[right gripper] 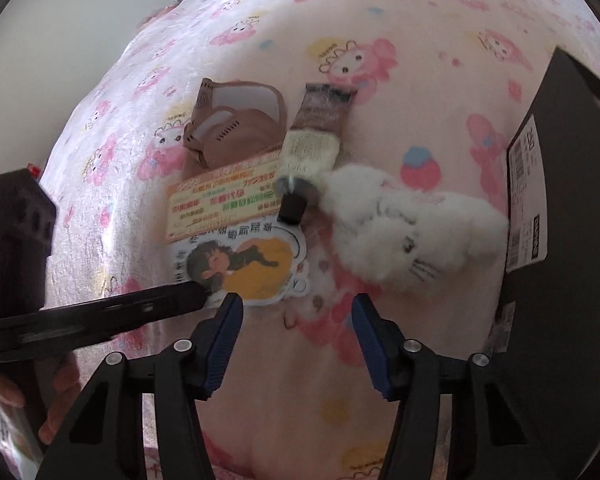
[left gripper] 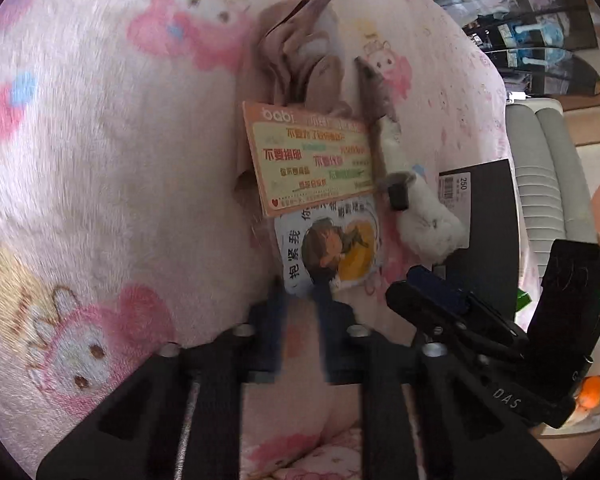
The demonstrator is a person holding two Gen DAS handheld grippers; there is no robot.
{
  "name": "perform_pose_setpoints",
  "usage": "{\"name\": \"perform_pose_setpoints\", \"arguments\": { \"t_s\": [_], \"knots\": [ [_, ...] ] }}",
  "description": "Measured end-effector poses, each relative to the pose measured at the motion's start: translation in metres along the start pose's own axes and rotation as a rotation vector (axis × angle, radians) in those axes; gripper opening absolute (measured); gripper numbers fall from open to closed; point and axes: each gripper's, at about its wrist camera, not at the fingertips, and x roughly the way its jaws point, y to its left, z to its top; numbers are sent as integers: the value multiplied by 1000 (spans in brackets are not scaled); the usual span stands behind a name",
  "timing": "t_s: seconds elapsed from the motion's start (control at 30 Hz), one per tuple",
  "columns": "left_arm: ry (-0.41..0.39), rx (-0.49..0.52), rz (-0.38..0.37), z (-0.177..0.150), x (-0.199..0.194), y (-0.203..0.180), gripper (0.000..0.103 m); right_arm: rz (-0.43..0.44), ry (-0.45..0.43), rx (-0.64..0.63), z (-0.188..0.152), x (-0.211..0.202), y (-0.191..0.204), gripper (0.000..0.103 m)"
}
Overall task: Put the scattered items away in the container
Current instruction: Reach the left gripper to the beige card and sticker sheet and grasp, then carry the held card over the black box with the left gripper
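Observation:
On the pink cartoon blanket lie a white sticker with a girl picture (left gripper: 332, 248) (right gripper: 244, 268), an orange-rimmed printed card (left gripper: 312, 156) (right gripper: 224, 200), a beige mask (left gripper: 300, 56) (right gripper: 236, 124), a brown and cream sock (left gripper: 380, 120) (right gripper: 316, 128) and a white fluffy cat toy (left gripper: 428, 224) (right gripper: 412, 236) with a black clip (right gripper: 292, 204). My left gripper (left gripper: 298, 296) is narrowly apart, its tips at the sticker's near edge; whether it grips is unclear. My right gripper (right gripper: 298, 320) is open and empty, just before the sticker and the toy. The black box (left gripper: 484, 232) (right gripper: 564, 184) stands at the right.
The left gripper's body (right gripper: 80, 316) reaches in from the left in the right wrist view; the right gripper's body (left gripper: 480, 320) shows at the lower right in the left wrist view. A grey ribbed object (left gripper: 540, 184) stands beyond the bed edge.

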Motion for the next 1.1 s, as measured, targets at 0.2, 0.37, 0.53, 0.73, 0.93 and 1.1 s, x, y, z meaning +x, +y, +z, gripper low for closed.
{"name": "perform_pose_setpoints", "arguments": {
  "t_s": [0.2, 0.37, 0.53, 0.73, 0.93, 1.1],
  "knots": [
    [-48, 4, -19, -29, -37, 17, 4, 39, -26, -19, -10, -24, 3, 53],
    [-56, -25, 49, -36, -49, 37, 29, 64, 9, -49, -13, -14, 7, 53],
    [-150, -94, 61, -22, -48, 45, 39, 75, -10, -79, 1, 0, 17, 53],
    [-139, -102, 49, -7, -30, 37, 25, 183, 76, -111, 4, 27, 30, 36],
    [-131, 11, 39, -26, -44, -5, 21, 234, 6, -79, -6, -21, 24, 13],
    [-168, 97, -22, -42, -67, -53, 20, 255, -80, -79, -26, -88, 8, 12]
  ]
}}
